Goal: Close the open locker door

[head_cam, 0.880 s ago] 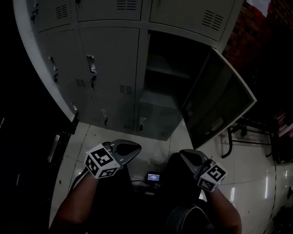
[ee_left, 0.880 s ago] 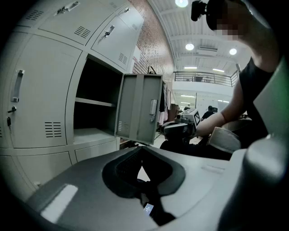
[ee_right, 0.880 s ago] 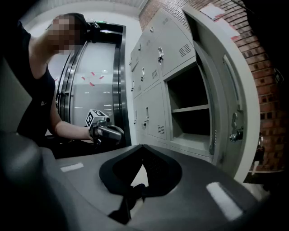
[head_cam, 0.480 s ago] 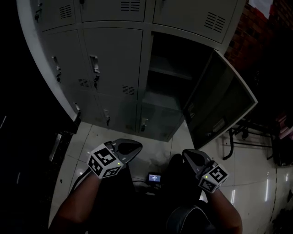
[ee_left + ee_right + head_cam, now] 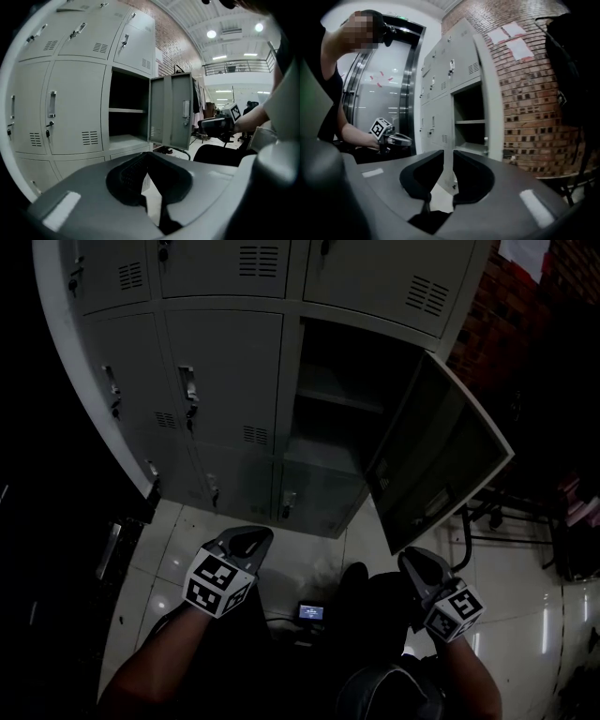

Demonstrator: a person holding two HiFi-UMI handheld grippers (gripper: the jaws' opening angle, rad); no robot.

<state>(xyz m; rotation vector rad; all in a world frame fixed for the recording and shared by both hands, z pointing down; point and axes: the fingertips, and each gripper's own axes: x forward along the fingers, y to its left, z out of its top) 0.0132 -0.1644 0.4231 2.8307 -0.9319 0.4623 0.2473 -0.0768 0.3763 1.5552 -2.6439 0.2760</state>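
Locker door (image 5: 441,451) stands ajar; left claw (image 5: 247,541) and right claw (image 5: 419,564) narrowly parted, empty; wall papers (image 5: 512,39) unreadable.

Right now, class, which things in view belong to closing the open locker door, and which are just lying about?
Belong to the job: open locker door, its open compartment, right gripper, left gripper.
Just lying about: small lit device, closed locker doors, brick wall.
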